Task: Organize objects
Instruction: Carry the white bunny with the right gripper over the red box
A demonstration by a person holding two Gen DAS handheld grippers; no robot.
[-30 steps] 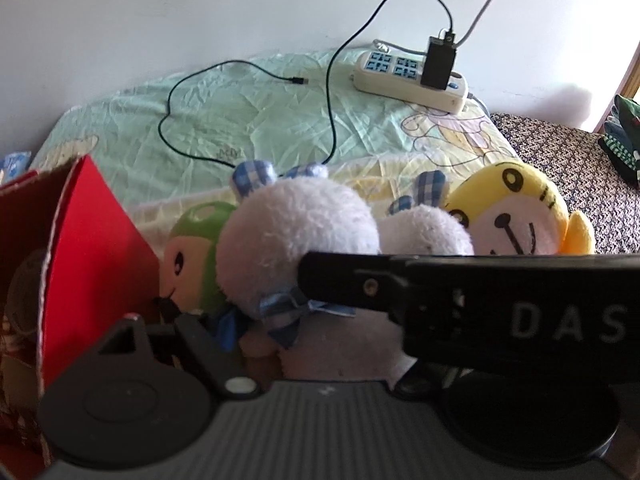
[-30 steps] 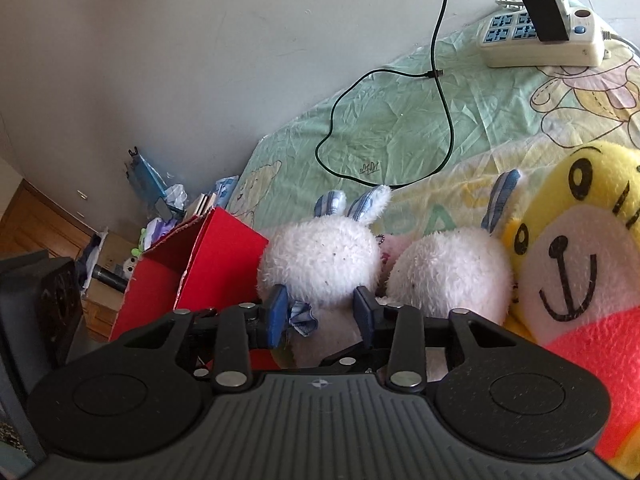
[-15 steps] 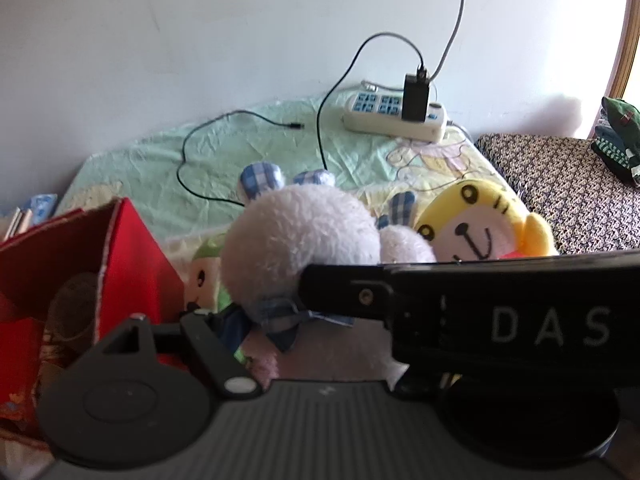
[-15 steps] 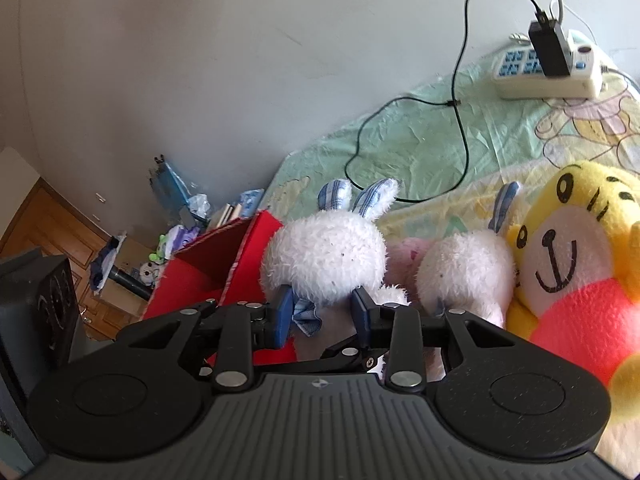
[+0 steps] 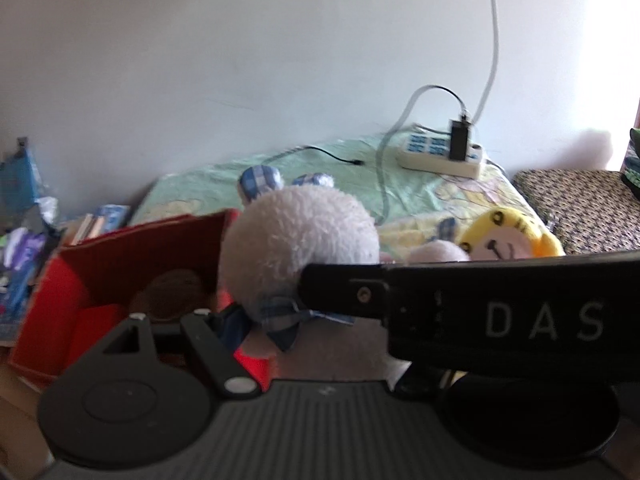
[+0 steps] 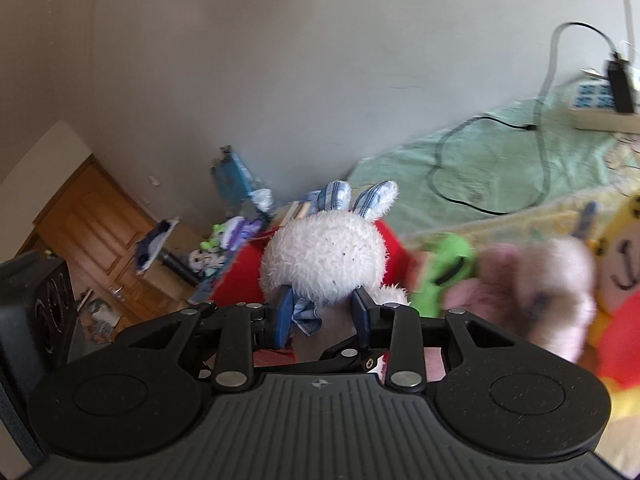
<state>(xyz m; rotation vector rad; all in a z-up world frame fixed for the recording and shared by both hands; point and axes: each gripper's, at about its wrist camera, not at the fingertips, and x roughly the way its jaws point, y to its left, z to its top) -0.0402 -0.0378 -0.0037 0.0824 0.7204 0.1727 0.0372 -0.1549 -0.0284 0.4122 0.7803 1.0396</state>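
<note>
A white plush bunny (image 6: 324,256) with blue checked ears hangs in the air, and my right gripper (image 6: 324,314) is shut on its neck at the blue bow. In the left wrist view the bunny (image 5: 300,244) fills the centre, above the right edge of an open red box (image 5: 100,280). The same red box (image 6: 240,280) shows behind the bunny in the right wrist view. My left gripper (image 5: 320,336) sits just below the bunny; its left finger (image 5: 230,324) stands wide, clear of the plush. Its other finger is hidden behind the right gripper's black body (image 5: 500,320).
A brown object (image 5: 168,292) lies inside the box. On the bed rest a yellow tiger plush (image 6: 624,264), a green plush (image 6: 444,276) and a second pale bunny (image 6: 540,288). A power strip (image 5: 440,156) and black cable (image 6: 480,200) lie farther back. Clutter stands left of the box.
Both grippers have risen and swung left with the white bunny, from among the bed toys to above the red box. The other plush toys stay on the bed, now to the right.
</note>
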